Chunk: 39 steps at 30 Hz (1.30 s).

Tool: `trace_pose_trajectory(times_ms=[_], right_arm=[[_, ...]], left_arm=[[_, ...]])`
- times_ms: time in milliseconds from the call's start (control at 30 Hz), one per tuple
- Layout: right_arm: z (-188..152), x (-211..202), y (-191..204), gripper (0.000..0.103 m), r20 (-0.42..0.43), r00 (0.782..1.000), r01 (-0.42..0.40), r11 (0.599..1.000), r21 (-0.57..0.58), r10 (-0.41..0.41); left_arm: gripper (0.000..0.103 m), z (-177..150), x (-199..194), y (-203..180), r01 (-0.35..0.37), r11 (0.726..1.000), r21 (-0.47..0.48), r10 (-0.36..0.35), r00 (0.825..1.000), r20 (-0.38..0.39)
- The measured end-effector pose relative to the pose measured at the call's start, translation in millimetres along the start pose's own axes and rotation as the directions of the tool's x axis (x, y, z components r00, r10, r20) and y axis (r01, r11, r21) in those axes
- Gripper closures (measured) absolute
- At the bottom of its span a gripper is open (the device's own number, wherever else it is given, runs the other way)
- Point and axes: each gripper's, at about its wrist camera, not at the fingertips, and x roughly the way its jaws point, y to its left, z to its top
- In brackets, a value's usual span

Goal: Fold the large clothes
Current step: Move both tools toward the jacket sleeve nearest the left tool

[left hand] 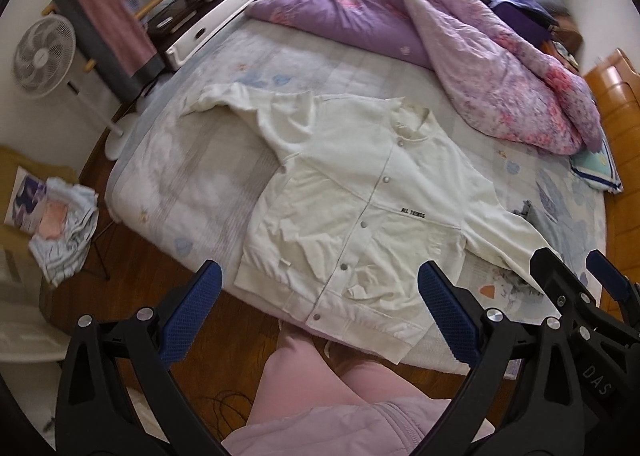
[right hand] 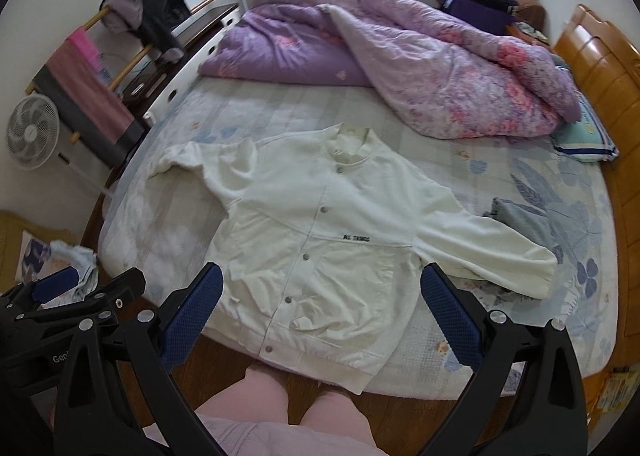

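Both grippers (left hand: 320, 308) (right hand: 322, 308) wide open, holding nothing, above jacket (right hand: 320, 240).

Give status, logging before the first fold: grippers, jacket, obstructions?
Left gripper open, right gripper open, both empty. White jacket flat, snapped. Grey cloth near one sleeve.
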Motion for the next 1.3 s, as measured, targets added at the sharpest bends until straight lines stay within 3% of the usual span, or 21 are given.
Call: trace_pose_trajectory(times_ms=[267, 533, 667, 900, 1133, 1300], right_arm=[[0.5, 17.3, 20.1, 0.007, -0.055, 0.996, -0.079, 0.996, -0.046, 0.077], [15.5, 37.6, 49.3, 0.007, -0.081, 0.994, -0.072, 0.996, -0.049, 0.068], [31.2, 59.0, 74.8, 0.007, -0.101, 0.994, -0.054, 0.998, -0.026, 0.051], [69.1, 110.2, 145.7, 0.007, -0.182, 0.981, -0.053, 0.997, 0.057, 0.063], [92.8, 173.1, 197.1, 0.007, -0.324, 0.945, -0.02, 0.996, 0.086, 0.047], [91.5, 207.1, 191.6, 0.008, -0.408, 0.912, 0.057, 0.977, 0.204, 0.032]], left_arm=[[0.005, -7.6, 4.1, 22.0, -0.053, 0.996, -0.07, 0.051, 0.998, -0.03], [0.005, 13.2, 21.7, 57.8, -0.02, 0.996, -0.092, 0.015, 0.998, -0.054], [0.005, 36.6, 38.8, 83.4, 0.003, 0.997, -0.077, -0.008, 0.998, -0.07], [0.005, 99.0, 81.8, 160.6, 0.045, 0.996, -0.077, -0.054, 0.99, -0.126], [0.005, 165.4, 149.5, 251.0, 0.061, 0.99, -0.13, -0.087, 0.975, -0.202], [0.005, 217.7, 236.0, 310.0, 0.13, 0.967, -0.219, -0.188, 0.945, -0.269]])
